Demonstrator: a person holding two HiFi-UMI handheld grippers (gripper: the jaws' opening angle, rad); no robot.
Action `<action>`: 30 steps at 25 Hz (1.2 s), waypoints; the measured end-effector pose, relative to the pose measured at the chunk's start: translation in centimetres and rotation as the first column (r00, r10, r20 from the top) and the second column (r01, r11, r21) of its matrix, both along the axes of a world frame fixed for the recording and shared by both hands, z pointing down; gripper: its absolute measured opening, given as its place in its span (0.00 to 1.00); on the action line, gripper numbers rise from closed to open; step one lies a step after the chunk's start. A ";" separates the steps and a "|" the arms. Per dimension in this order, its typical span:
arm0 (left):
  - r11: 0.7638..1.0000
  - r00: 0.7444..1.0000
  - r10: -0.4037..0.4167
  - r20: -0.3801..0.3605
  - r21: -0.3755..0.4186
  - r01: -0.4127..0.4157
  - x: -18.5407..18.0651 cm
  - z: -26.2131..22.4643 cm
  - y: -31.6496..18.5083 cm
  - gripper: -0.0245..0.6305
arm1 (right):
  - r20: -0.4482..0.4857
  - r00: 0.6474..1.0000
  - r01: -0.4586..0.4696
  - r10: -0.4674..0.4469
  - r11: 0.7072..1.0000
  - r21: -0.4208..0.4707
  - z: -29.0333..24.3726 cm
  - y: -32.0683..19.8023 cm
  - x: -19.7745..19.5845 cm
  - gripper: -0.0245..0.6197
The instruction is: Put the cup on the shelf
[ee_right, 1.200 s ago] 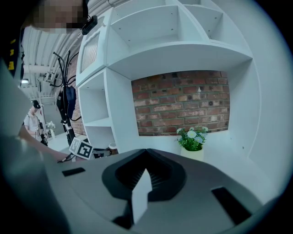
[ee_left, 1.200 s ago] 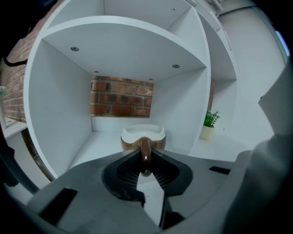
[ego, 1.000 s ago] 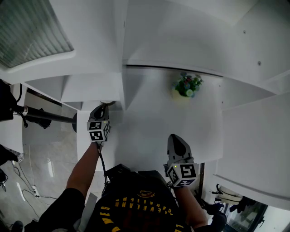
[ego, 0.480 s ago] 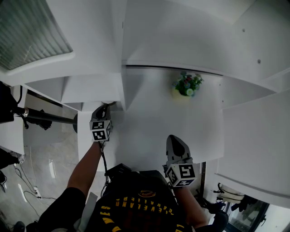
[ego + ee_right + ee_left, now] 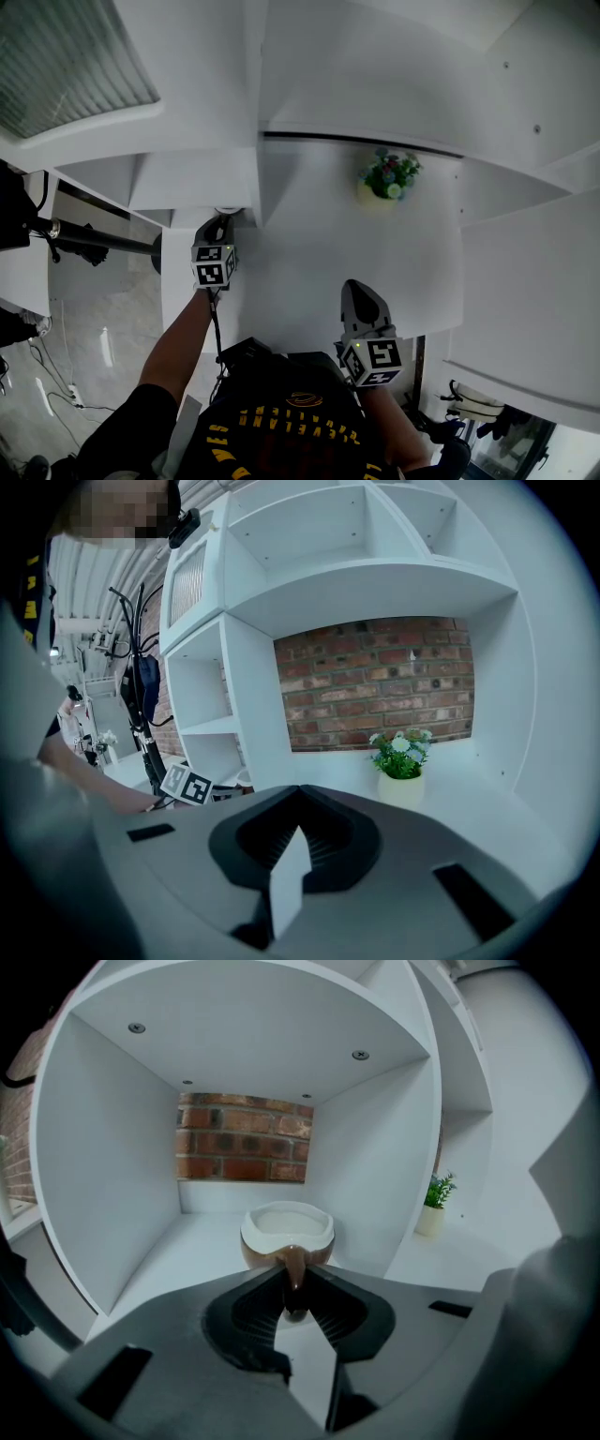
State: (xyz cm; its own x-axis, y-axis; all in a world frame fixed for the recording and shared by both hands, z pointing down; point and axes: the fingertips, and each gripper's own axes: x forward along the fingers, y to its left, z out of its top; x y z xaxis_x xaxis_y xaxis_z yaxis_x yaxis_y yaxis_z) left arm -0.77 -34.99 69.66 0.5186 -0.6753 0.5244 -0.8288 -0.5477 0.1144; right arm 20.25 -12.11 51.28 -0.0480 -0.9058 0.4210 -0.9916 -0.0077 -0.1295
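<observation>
A brown cup [image 5: 286, 1230] with a white inside sits low in the open shelf compartment [image 5: 178, 1241], near its front edge. My left gripper [image 5: 293, 1277] is shut on the cup's handle, which runs down between the pads. Whether the cup's base touches the compartment floor I cannot tell. In the head view the left gripper [image 5: 217, 234] reaches into the shelf at the left, and only a sliver of the cup [image 5: 226, 212] shows past it. My right gripper [image 5: 362, 298] hangs over the white counter, shut with nothing in it [image 5: 298, 791].
A small potted plant [image 5: 386, 176] stands on the white counter to the right, against the brick back wall [image 5: 375, 682]. White dividers [image 5: 412, 1147] flank the compartment. A dark stand [image 5: 89, 242] and cables lie on the floor at left.
In the head view my left gripper has edged slightly to the right and deeper toward the shelf with the cup. The right gripper has stayed put.
</observation>
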 end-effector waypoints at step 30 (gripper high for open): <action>0.999 0.973 0.033 -0.228 -0.030 -0.041 -3.7 -7.9 6.3 0.25 | 0.044 0.996 0.081 -0.083 0.996 0.040 -0.6 0.1 -2.5 0.05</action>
State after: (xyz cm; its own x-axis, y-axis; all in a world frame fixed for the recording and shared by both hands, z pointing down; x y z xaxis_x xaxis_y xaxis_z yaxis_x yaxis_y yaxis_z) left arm -4.49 -28.74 61.80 0.6513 -0.6370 0.4123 -0.7581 -0.5702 0.3166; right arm 17.78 -12.05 50.67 -0.1413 -0.9133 0.3819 -0.9817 0.0795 -0.1731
